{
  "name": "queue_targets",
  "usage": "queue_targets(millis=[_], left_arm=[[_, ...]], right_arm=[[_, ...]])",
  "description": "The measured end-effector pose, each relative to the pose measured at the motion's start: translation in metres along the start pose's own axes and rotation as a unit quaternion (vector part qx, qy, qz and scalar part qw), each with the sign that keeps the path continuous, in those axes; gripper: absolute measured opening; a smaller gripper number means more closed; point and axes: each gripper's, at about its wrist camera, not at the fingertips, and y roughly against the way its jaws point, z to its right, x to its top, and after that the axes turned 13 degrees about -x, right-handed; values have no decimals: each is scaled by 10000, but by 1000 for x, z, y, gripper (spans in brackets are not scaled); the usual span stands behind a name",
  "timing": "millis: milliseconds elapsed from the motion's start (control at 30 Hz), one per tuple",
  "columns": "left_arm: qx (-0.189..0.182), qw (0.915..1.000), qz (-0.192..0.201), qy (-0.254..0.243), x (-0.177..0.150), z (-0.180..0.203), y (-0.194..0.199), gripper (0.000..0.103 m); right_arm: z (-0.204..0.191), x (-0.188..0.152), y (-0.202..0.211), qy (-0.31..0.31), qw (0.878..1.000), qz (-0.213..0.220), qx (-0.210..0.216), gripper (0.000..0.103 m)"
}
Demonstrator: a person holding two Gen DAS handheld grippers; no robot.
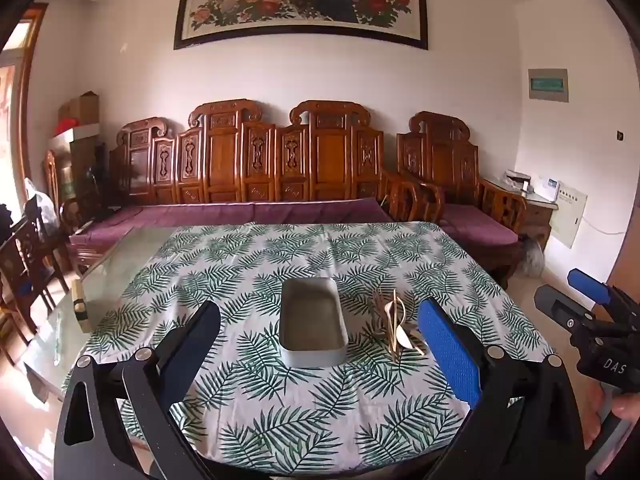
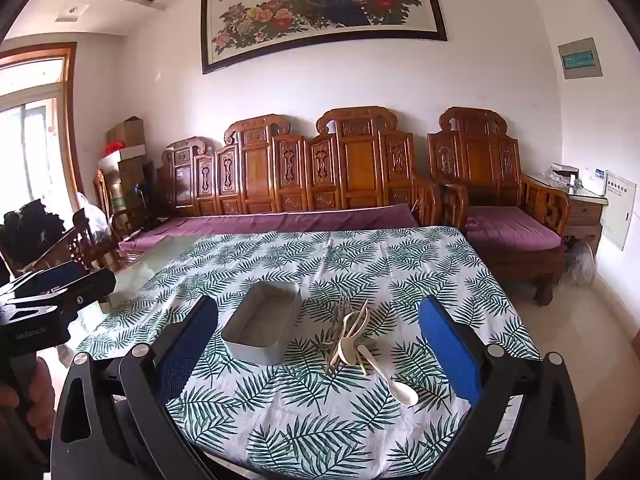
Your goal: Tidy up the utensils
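Note:
A grey rectangular box [image 1: 312, 322] stands empty on the leaf-print tablecloth [image 1: 280, 400]; it also shows in the right wrist view [image 2: 262, 326]. Right of it lies a heap of pale utensils [image 1: 400, 330], with spoons and forks crossed over each other [image 2: 350, 336]. One white spoon [image 2: 394, 380] lies at the near right of the heap. My left gripper [image 1: 320, 344] is open and empty, held above the near table edge, facing the box. My right gripper [image 2: 318, 344] is open and empty, facing the heap. Each gripper shows at the edge of the other's view [image 1: 592, 312] [image 2: 52, 292].
The cloth covers the right part of a glass-topped table [image 1: 120, 256]. A small wooden block [image 1: 80, 304] sits on the glass at the left. A carved wooden sofa [image 1: 256, 168] with purple cushions stands behind the table, and wooden chairs [image 1: 24, 256] at the left.

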Motion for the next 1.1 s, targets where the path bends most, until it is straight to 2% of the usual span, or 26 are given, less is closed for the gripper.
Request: queue_targets(millis=[1100], left_arm=[[-31,10000,44,-35,1,4,4,96]], right_arm=[[0,1,1,-1,10000,-3,-3,101]])
